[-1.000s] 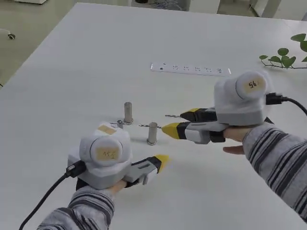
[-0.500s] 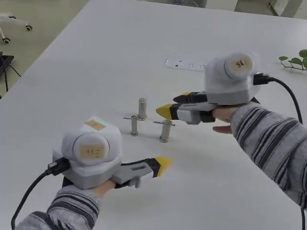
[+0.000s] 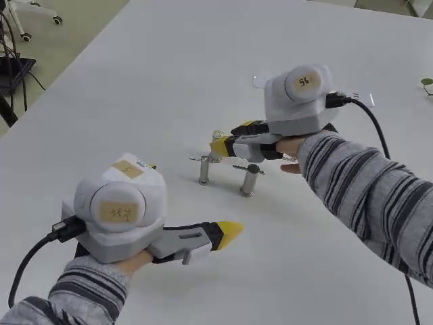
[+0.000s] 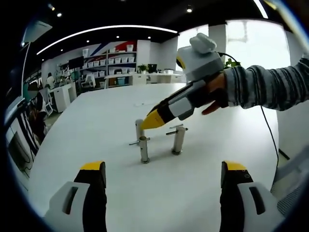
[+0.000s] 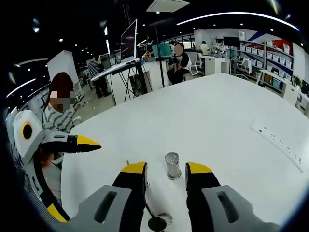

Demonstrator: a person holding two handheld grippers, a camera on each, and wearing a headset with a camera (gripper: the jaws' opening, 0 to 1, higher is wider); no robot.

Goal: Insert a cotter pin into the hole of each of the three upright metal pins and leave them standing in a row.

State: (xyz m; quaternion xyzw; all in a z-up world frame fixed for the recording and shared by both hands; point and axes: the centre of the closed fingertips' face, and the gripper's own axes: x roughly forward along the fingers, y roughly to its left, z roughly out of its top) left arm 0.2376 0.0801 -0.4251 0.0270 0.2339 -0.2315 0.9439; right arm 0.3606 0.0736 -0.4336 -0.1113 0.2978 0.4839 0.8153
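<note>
Right tongs (image 5: 166, 168) advanced to far pin (image 5: 172, 166), jaws straddling it.

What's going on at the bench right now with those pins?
A person is working two handheld grippers over a white table. The right gripper is open, its jaws either side of the rear metal pin. The near-left pin and near-right pin stand upright with cotter pins through them. Whether the rear one has its cotter pin is unclear. The left gripper hovers open and empty.
</note>
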